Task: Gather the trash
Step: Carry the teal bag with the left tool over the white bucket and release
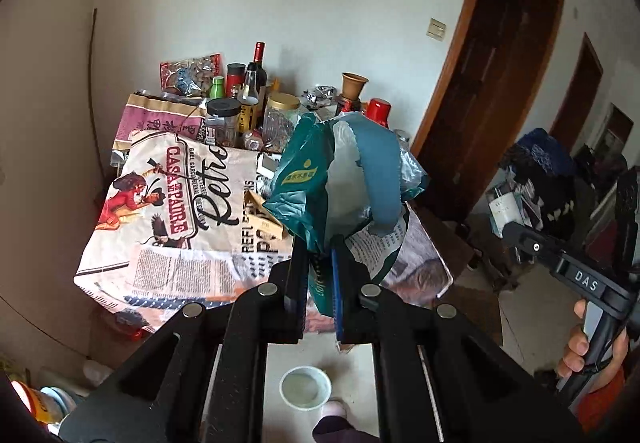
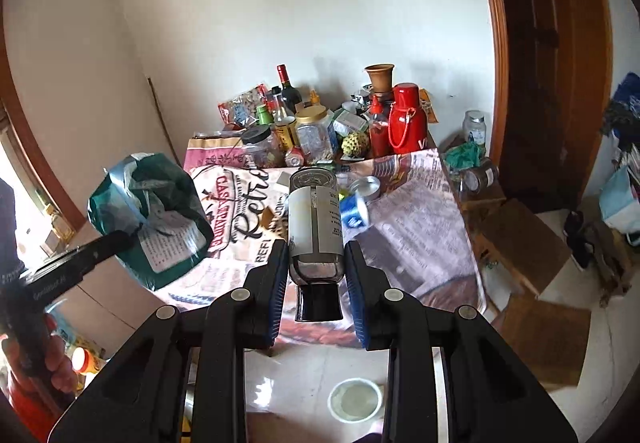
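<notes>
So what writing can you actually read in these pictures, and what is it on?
"CASA DE PADRE" and "Retro": tablecloth.
"DAS": right gripper's handle, seen from the left wrist.
Small print on the tablecloth: unreadable.
Chinese characters on the pink sack: too blurred.
Yellow logo and back label on the green bag, held by the left gripper: too small.
Bottle label: too small.

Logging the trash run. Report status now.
Left claw shut on green bag, held up. Right claw shut on glass bottle, cap toward camera. Bottle not yet bagged. Nothing between them.
</notes>
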The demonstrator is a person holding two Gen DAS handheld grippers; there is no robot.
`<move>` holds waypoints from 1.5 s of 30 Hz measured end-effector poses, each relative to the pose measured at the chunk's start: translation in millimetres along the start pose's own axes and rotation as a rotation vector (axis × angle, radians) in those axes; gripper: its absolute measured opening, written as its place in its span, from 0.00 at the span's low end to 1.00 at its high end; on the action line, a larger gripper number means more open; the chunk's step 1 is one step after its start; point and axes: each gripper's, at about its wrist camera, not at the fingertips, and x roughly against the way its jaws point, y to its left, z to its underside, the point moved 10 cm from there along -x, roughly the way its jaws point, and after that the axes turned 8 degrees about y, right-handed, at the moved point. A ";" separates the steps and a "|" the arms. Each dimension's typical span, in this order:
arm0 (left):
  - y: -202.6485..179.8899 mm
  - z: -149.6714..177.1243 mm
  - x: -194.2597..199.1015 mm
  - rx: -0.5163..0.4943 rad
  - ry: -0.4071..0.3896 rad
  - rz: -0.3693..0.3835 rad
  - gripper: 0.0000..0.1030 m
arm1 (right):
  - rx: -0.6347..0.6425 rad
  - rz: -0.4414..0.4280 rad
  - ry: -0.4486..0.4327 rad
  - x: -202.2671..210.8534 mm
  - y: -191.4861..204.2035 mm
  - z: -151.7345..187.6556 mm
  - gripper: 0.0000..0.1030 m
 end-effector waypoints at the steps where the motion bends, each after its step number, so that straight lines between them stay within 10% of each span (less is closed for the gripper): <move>1: 2.6 8.8 4.9 -0.010 0.009 0.008 0.09 | -0.004 0.003 0.003 2.0 4.0 4.9 0.25; 20: 25.1 157.5 -42.6 -0.028 0.332 0.058 0.09 | -0.080 0.010 0.277 -48.6 35.0 143.7 0.25; 45: 51.9 379.9 -357.4 0.069 0.795 -0.060 0.09 | -0.006 -0.032 0.653 -285.5 -83.1 327.3 0.25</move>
